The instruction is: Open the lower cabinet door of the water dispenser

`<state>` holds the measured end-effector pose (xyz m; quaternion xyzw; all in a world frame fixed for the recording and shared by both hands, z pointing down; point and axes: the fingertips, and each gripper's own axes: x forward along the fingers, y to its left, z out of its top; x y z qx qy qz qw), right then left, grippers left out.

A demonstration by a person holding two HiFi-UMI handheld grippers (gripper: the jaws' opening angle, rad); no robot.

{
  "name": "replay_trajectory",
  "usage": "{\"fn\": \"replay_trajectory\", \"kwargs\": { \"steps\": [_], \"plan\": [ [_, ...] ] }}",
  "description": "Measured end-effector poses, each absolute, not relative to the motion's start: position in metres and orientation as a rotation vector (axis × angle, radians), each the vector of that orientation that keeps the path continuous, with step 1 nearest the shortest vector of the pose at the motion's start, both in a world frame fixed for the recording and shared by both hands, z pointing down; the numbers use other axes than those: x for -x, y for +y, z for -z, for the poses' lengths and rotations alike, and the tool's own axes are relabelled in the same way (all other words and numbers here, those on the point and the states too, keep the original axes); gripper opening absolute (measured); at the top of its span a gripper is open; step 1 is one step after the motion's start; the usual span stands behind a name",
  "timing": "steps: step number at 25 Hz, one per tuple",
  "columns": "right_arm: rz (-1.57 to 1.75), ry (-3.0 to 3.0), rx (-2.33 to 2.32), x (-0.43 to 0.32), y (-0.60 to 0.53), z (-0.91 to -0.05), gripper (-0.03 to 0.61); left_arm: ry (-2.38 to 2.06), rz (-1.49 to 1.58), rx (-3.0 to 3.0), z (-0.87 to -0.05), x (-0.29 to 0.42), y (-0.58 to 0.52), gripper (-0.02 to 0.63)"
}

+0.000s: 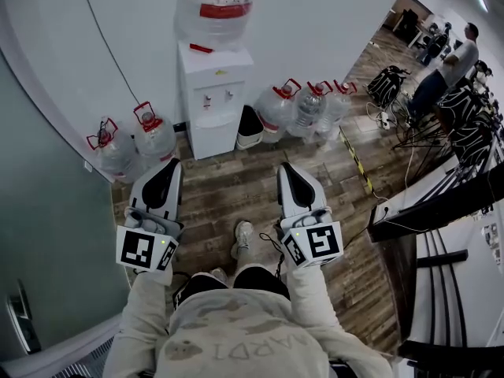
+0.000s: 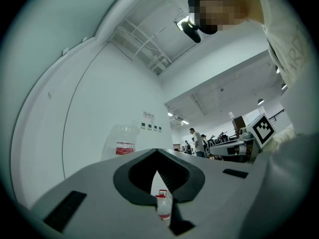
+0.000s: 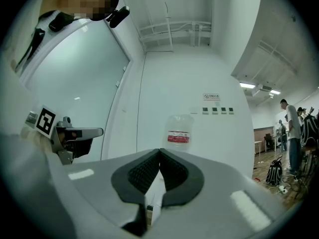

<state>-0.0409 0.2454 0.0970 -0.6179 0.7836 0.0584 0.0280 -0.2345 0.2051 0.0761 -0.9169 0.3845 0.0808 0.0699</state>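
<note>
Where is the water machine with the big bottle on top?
In the head view, the water dispenser stands top centre against the white wall, on the floor between the left jugs and the right jugs.

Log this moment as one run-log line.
stage: before contact | left gripper: shut, empty | right gripper: shut, empty | white box-shaped water dispenser: ahead, apart from both grippers | lower cabinet door: closed

The white box-shaped water dispenser (image 1: 211, 105) is carried by the brown wood-plank floor (image 1: 228, 187). Clear red-capped plastic jugs (image 1: 153, 136) are set either side of it, and possibly a dark bin (image 1: 250, 128) just beside it.
</note>
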Motion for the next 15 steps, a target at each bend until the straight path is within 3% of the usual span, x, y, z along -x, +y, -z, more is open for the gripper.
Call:
{"fn": "replay_trajectory", "kwargs": {
  "steps": [15],
  "plan": [
    [-0.164,2.455,1.862,0.021,0.15,-0.1,0.009,1.219,-0.232,2.738,-0.077,0.218,0.117,0.003]
  ]
}}
